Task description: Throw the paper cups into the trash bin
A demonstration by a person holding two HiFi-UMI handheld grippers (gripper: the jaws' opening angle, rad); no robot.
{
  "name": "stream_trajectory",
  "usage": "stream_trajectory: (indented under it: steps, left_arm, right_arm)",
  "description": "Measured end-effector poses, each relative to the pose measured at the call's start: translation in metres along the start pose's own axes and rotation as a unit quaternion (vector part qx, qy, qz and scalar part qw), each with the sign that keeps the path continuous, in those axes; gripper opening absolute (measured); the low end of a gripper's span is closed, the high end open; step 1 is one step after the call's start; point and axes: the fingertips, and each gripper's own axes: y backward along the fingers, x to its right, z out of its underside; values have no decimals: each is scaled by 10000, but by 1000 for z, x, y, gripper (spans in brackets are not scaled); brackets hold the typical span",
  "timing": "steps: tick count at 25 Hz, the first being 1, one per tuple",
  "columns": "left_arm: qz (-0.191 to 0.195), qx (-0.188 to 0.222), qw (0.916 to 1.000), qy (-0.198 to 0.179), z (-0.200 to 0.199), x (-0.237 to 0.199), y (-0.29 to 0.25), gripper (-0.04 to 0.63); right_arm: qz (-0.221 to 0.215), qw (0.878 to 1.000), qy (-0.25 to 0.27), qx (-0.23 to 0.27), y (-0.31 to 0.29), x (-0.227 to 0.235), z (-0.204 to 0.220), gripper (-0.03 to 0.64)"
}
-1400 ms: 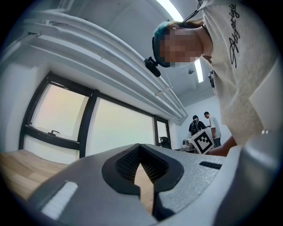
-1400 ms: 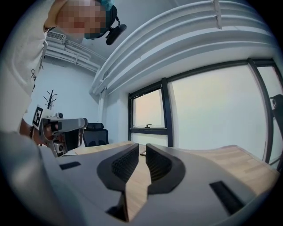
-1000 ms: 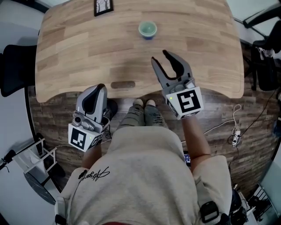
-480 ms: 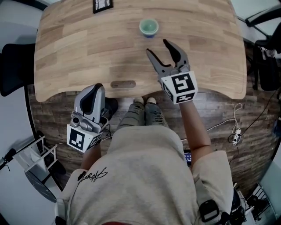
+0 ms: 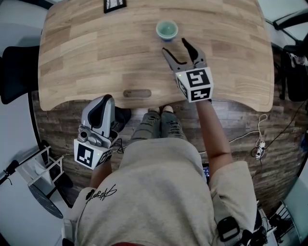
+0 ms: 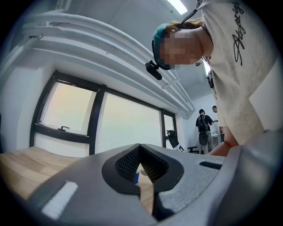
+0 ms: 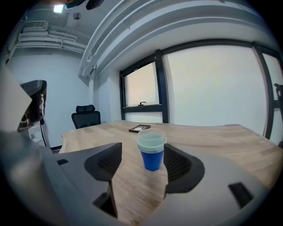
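Observation:
A stack of paper cups (image 5: pixel 166 30), blue outside and pale green inside, stands upright on the far middle of the wooden table (image 5: pixel 86 53). My right gripper (image 5: pixel 176 48) hovers low over the table just short of the stack. Its jaws have just been opening and stand wide, with nothing between the pads. In the right gripper view the paper cups (image 7: pixel 151 152) show ahead, framed by the right gripper (image 7: pixel 142 173). My left gripper (image 5: pixel 107 99) hangs at the table's near edge, shut and empty. In the left gripper view the left gripper (image 6: pixel 140 154) has its tips touching.
A black framed card (image 5: pixel 114 5) lies at the table's far edge. A dark slot (image 5: pixel 136 93) sits near the front edge. A black office chair (image 5: pixel 14 72) stands left of the table, and cables (image 5: pixel 259 146) trail on the floor at the right.
My right gripper has moved forward over the table towards the cup stack and its jaws have spread wider. The left gripper has stayed put.

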Motion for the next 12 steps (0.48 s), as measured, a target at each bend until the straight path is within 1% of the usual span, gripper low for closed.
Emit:
stream_trajectory:
  steps: [12]
  left_arm:
    - [-222, -120, 9996, 83, 10, -9, 4, 3]
  right_arm:
    - [18, 9986, 122, -511, -38, 10, 26, 288]
